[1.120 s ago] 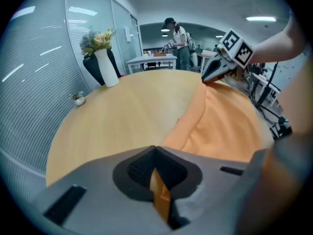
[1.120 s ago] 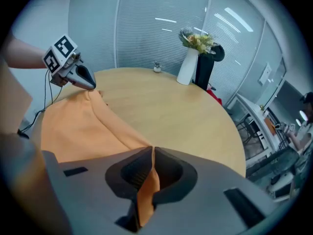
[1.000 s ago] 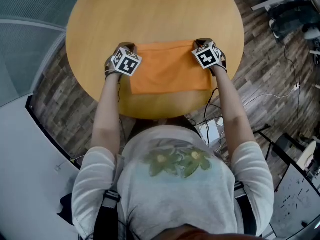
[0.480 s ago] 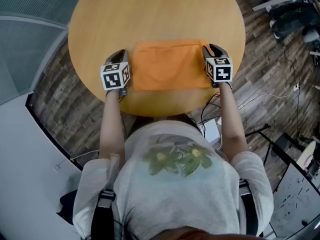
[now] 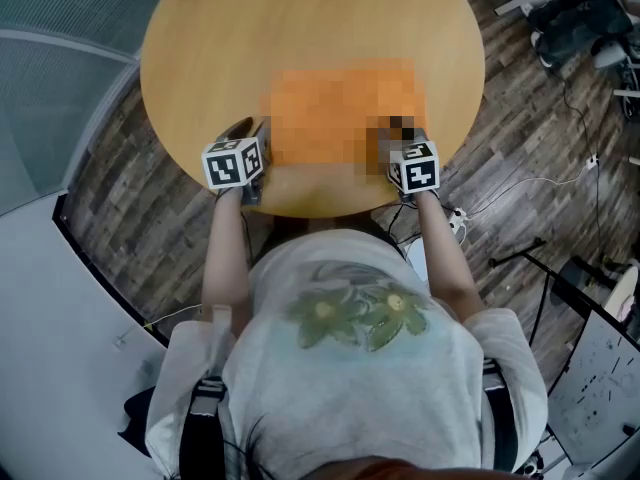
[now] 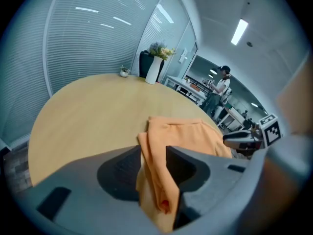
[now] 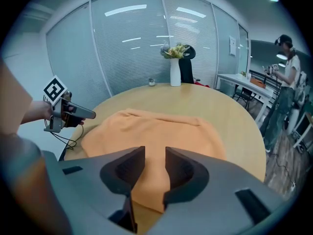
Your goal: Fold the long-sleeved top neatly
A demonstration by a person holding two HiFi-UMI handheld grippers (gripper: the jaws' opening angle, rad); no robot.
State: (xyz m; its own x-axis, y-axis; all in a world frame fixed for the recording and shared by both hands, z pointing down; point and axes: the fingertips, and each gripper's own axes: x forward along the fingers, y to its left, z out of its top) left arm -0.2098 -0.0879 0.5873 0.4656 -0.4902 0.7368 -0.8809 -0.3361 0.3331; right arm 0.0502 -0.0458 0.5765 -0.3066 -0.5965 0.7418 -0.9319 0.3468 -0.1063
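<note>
While the person stands at the near edge of the round wooden table (image 5: 300, 18), the orange long-sleeved top (image 7: 156, 129) lies folded into a flat rectangle on the side of the table nearest them, with a gripper at each near corner. The left gripper (image 6: 154, 150) has just been opening its jaws. They stand partly apart, with the top's layered left edge running up between them, and the cloth looks loose in the gap, not pinched. The right gripper (image 7: 154, 152) has likewise just been opening. Its jaws are partly apart above the top's near right corner, with cloth showing through the gap but not gripped. Both grippers slant down toward the table. At the table's far edge stands a white vase (image 7: 175, 71) of flowers, and another person (image 7: 286, 77) stands off to the right in the room
</note>
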